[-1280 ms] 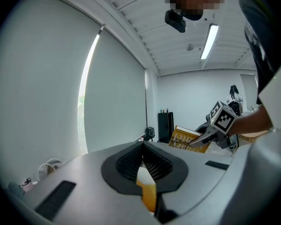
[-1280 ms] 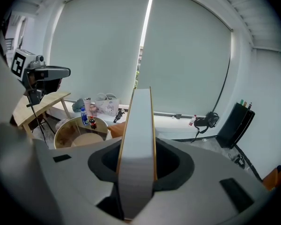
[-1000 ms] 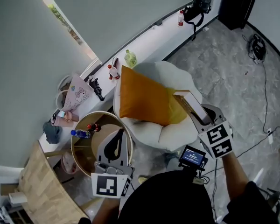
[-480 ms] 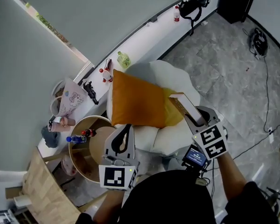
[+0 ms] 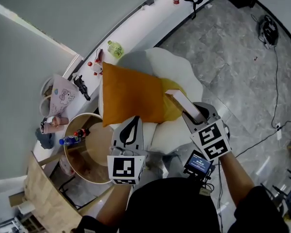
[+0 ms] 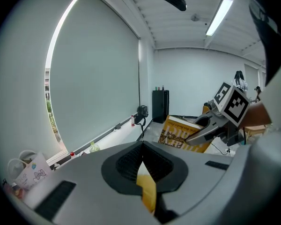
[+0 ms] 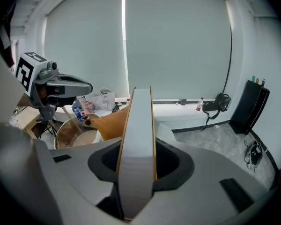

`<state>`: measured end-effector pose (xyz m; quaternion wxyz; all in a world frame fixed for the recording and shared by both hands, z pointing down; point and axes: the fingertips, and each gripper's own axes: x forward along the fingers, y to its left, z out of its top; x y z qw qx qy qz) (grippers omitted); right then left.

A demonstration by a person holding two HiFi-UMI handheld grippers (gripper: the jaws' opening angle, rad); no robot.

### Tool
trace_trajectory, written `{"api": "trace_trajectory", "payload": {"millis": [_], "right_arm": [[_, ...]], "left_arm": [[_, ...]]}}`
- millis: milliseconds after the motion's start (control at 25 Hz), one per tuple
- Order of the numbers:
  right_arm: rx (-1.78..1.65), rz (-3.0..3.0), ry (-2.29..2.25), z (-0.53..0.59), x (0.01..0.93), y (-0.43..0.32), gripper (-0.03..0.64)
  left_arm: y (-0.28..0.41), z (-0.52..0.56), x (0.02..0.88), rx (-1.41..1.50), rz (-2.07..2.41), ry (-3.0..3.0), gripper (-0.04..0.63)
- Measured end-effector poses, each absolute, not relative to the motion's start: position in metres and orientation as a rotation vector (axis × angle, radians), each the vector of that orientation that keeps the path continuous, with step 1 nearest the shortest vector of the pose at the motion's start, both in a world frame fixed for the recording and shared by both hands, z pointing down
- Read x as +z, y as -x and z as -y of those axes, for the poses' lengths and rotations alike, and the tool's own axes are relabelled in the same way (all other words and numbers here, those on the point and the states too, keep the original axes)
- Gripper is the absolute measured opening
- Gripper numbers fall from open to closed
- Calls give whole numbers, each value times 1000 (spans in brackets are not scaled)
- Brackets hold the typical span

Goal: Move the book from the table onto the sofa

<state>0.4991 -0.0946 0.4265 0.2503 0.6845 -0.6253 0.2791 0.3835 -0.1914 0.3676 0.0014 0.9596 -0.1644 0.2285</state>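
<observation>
In the head view a white sofa [image 5: 153,64] holds an orange cushion [image 5: 131,93]. My right gripper [image 5: 193,114] is shut on a yellow-covered book [image 5: 183,102], held on edge over the sofa's right side, beside the cushion. The right gripper view shows the book's page edge [image 7: 136,139] upright between the jaws, with the cushion [image 7: 111,121] beyond it. My left gripper [image 5: 130,132] hangs at the sofa's front edge. In its own view the left gripper [image 6: 143,150] is shut and empty, and the book [image 6: 178,135] and right gripper [image 6: 210,128] show at the right.
A round wooden table [image 5: 80,166] with small bottles [image 5: 70,140] stands left of the sofa. The white windowsill [image 5: 136,25] carries bottles, a bag and a printed pouch [image 5: 60,96]. A wooden board [image 5: 43,198] leans at lower left. Cables [image 5: 274,38] lie on the grey floor.
Both grippers have come down and in toward the sofa. The left one moved from over the round table to the sofa's front edge. The right one still grips the book.
</observation>
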Motion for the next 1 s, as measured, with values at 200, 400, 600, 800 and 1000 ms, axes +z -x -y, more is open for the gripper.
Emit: {"api": "trace_trajectory", "payload": {"millis": [200,400,600,800,1000], "right_arm": [[794,1687,-1827,97,456,-499,150],[831,1654,-1813,105,491,-488,150],[852,1610,-1805,120,526,-476,149],[872,1573,-1812,129,557,-476,149],[899,1537,-1805,134,595,-470,149]], "left_arm": [[-388,191,398,766,502,-2980,8],[-375,190,442,827,465,-2935,8],[-356,198,482,855,463,-2873,8],[-352,207,510,868,426,-2866,8],[-341,217,539,889,407,-2841,8]]}}
